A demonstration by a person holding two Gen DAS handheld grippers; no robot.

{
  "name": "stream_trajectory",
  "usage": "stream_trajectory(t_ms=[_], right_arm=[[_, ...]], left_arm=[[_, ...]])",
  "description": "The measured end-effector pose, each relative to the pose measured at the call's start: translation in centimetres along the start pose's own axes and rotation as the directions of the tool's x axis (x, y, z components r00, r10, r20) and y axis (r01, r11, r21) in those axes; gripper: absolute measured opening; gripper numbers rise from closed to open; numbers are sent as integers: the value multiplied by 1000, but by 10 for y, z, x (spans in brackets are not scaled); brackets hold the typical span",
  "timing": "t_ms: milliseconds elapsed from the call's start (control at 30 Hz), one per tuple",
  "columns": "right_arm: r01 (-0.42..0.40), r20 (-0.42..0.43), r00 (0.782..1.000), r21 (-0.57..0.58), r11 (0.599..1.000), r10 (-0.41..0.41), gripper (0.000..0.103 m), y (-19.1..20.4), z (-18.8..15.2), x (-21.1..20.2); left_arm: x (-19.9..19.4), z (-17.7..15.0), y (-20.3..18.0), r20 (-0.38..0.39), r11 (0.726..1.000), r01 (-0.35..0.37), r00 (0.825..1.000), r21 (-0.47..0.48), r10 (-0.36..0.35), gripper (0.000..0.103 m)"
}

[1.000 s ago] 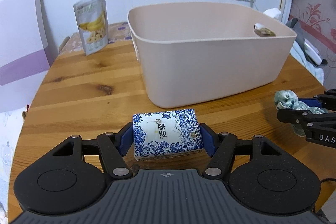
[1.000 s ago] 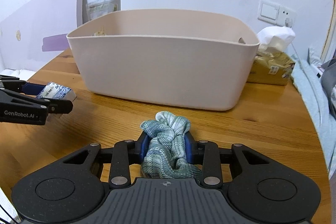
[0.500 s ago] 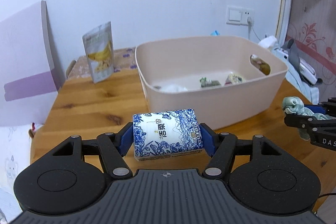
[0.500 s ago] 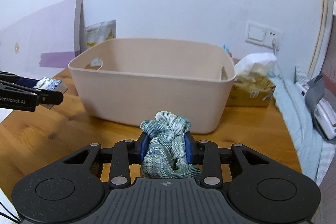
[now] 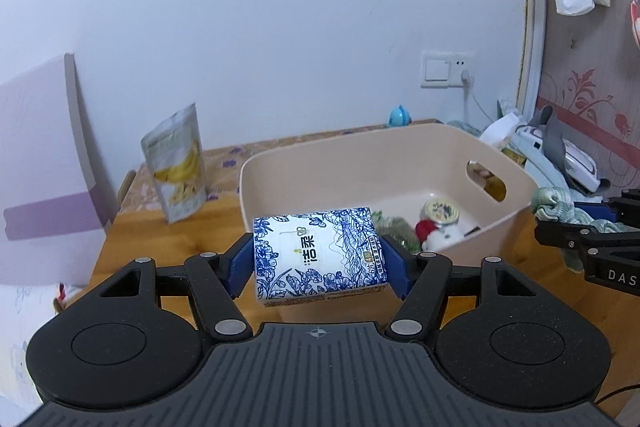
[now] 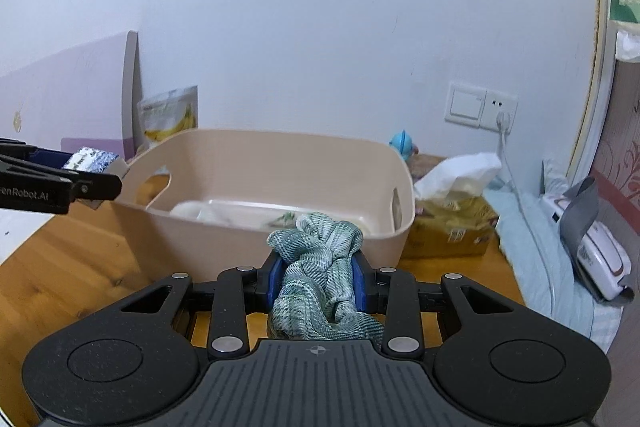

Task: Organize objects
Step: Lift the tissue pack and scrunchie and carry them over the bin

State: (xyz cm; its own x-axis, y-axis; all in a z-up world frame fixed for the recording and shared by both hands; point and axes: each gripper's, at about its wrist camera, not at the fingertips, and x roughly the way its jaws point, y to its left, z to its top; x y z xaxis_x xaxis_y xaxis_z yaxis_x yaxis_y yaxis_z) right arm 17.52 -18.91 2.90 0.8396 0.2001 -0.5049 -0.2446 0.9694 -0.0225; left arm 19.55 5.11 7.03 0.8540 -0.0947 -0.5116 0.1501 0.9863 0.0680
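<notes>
Left wrist view: the left claw (image 5: pixel 320 259) gripped a blue-and-white floral tissue pack (image 5: pixel 318 255) between its blue pads, the pack's long axis lying crosswise from pad to pad, printed face up, held above the near rim of the beige plastic bin (image 5: pixel 400 155) on the wooden bench (image 5: pixel 160 239). A banana-chip pouch (image 5: pixel 176 167) stood upright left of the bin.

Right wrist view: the right claw (image 6: pixel 318 283) was closed on a bunched green-and-white woven cloth (image 6: pixel 320 267), its length running along the fingers, before the bin's near wall.
</notes>
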Motion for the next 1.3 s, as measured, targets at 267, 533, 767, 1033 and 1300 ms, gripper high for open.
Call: stream_trajectory(t_ms=[267,533,767,1033,1300], right_arm=[[-2,40,999,-5,1000,2,33,-6,20,10],[-6,43,999,-17,1000,7,33,-3,33,26],[4,27,1000,-55,999,-2,33,3,43,49],[-17,-27,1000,-73,997,15,33,7,44,79],[-21,-80,997,-69,997,15,33,5,38,102]], left_arm=[[15,25,-10,27,1000,-1,1000,31,0,67],[38,36,-17,14,999,-1,1000,49,0,67],[67,38,-21,-34,997,-5,999,72,7,67],[103,33,-23,-112,997,1,994,82,9,67],[127,28,-24,-169,996,7,986,83,7,67]])
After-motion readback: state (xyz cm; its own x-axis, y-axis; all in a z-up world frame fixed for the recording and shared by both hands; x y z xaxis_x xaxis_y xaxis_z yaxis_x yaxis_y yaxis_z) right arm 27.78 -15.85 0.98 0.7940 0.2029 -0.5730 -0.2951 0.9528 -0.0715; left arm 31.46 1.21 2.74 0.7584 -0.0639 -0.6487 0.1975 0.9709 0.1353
